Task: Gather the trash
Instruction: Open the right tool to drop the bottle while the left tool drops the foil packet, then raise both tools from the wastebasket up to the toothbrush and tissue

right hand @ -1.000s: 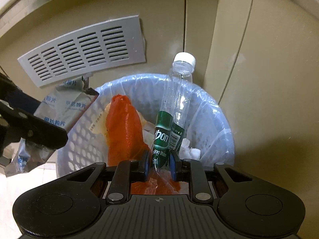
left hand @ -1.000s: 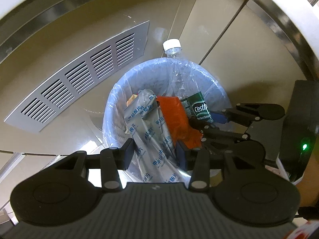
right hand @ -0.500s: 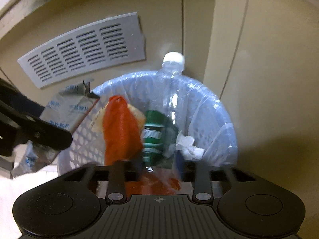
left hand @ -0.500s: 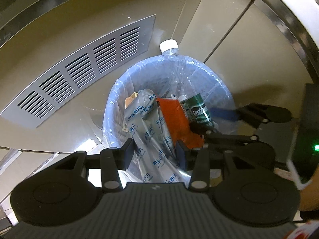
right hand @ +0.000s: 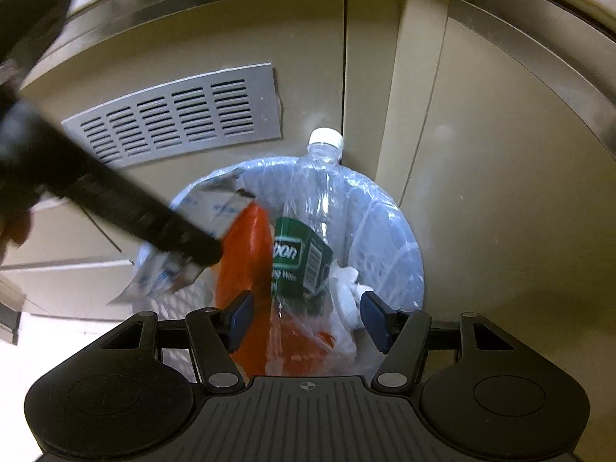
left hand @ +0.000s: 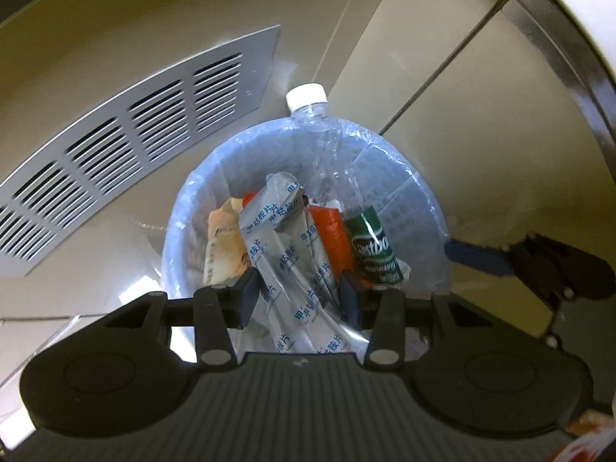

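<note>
A round white basket [left hand: 419, 200] lined with clear plastic stands on the floor below both grippers; it also shows in the right wrist view [right hand: 400, 238]. A clear plastic bottle [right hand: 312, 208] with a green label and white cap leans inside it, beside an orange bag [right hand: 246, 254]. My left gripper [left hand: 298, 292] is shut on a silver foil wrapper [left hand: 285, 238] with blue print, held above the basket. My right gripper [right hand: 304, 315] is open and empty above the basket. The left gripper crosses the right wrist view as a dark bar [right hand: 127, 211].
A beige cabinet wall with a grey vent grille [left hand: 127, 131] stands behind the basket. White tissue [right hand: 346, 285] and a tan wrapper [left hand: 223, 238] lie in the basket. The right gripper shows at the right of the left wrist view [left hand: 546, 265].
My right gripper opened and let go of the bottle, which now rests in the basket, then drew back. My left gripper kept its hold on the foil wrapper and moved over the basket.
</note>
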`<state>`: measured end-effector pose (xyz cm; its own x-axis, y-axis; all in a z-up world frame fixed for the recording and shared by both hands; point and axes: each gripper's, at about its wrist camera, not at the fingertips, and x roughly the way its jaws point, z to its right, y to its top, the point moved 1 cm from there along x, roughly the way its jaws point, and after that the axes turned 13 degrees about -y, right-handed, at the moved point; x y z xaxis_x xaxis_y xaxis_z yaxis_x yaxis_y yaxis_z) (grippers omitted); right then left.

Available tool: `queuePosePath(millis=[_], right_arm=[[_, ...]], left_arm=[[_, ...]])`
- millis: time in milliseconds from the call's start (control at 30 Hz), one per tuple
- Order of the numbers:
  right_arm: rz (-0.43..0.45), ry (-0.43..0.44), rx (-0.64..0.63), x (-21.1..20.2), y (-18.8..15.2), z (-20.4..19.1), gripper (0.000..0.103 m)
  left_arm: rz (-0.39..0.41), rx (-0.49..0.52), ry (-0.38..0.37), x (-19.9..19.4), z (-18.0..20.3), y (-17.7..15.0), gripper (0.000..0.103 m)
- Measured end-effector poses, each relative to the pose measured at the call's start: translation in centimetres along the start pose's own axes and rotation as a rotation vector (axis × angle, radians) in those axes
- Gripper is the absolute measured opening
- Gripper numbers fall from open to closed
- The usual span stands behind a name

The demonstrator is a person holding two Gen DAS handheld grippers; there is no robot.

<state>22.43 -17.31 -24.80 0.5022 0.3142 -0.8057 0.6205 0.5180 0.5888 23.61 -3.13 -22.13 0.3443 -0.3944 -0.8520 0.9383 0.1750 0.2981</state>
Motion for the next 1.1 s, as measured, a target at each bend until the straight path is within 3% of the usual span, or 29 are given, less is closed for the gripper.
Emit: queuePosePath(millis=[267,433,533,1100], right_arm=[[-0.020,-0.016,0.007,-0.2,-1.6,0.4,0.061],[-0.038,-0.019,0.026,-0.1,-1.9,1.0,0.061],[-0.034,-0.015,0.026,-0.7,-1.5,1.0,0.061],[0.008,0.037,0.035,-6.4,1.5,-0.6,0.061]], left_arm=[[-0.058,0.031,-0.007,4.0,-0.6,0.9,0.041],[-0.047,0.035,0.012,3.4,-0.4,0.4,0.045],[-0.023,0.024,0.011,1.9,-0.6,-0.1,0.051],[0.133,-0.007,-0.009,-8.2,0.8,-3.6,0.053]])
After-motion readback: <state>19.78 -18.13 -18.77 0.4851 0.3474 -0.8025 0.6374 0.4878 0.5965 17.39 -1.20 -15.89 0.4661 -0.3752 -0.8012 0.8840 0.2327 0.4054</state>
